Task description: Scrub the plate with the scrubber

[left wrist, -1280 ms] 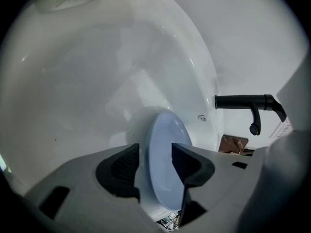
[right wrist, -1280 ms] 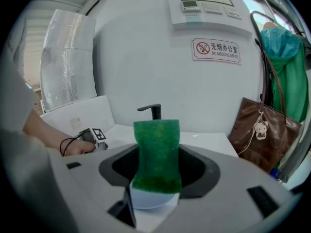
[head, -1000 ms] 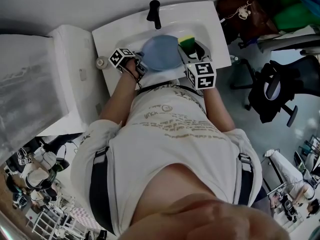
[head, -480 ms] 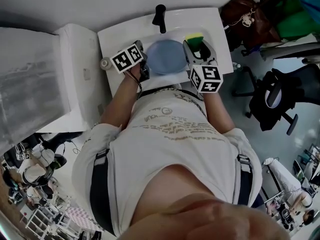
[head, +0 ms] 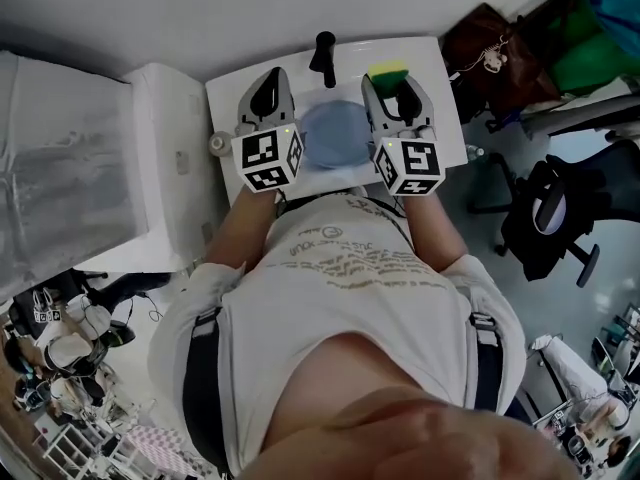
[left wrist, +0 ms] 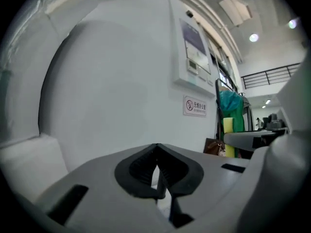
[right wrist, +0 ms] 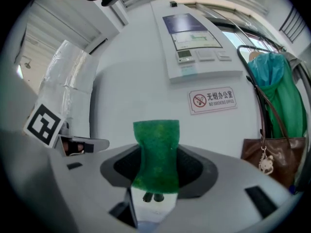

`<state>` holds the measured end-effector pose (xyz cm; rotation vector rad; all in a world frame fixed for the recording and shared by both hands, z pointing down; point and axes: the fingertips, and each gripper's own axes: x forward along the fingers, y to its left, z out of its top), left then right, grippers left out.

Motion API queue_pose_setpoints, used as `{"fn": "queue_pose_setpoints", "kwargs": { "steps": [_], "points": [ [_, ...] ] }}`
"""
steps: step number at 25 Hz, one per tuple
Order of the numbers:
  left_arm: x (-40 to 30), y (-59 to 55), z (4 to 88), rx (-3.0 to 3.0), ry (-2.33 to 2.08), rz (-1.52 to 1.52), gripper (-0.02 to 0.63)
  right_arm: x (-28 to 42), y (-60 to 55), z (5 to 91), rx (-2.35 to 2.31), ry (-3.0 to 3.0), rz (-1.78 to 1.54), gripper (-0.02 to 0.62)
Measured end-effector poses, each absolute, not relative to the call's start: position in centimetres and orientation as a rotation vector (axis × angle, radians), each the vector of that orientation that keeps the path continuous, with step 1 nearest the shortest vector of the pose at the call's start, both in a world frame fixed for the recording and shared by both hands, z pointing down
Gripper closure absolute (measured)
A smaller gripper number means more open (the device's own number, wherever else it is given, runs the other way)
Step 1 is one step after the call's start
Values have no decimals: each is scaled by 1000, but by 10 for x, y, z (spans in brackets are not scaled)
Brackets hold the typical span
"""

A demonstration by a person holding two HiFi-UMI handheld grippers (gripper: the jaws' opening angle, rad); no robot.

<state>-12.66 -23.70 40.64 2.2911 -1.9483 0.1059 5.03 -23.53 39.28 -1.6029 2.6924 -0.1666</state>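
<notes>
Plate (head: 335, 133) lay in sink (head: 448, 123) btwn grippers; right gripper (right wrist: 155, 176) clamped scrubber (right wrist: 156, 149), prob. for scrubbing; left gripper (left wrist: 158, 171) clenched, empty.

Plate (head: 335, 133): pale blue, plain.
Scrubber (right wrist: 156, 140): green face; yellow layer shows in head view.
Left gripper (left wrist: 158, 171), right gripper (right wrist: 156, 164): grey bodies, black ribbed pads; cubes white with black square markers.
Sink (head: 222, 98): white.
Tap (head: 325, 56): black.
Far right: brown bag (head: 480, 28), green and teal cloth (head: 590, 13).
Wall sign (right wrist: 212, 100): white, red ring.
</notes>
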Motion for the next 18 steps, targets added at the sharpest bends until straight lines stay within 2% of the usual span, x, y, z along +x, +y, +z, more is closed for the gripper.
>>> {"fn": "queue_pose_setpoints", "kwargs": {
  "steps": [4, 18],
  "points": [
    [-112, -234, 386, 2404, -1964, 151, 584, 47, -236, 381, -1582, 2665, -108, 385],
    [-96, -233, 397, 2399, -1904, 166, 584, 47, -237, 385, -1554, 2676, -139, 385]
  ]
}}
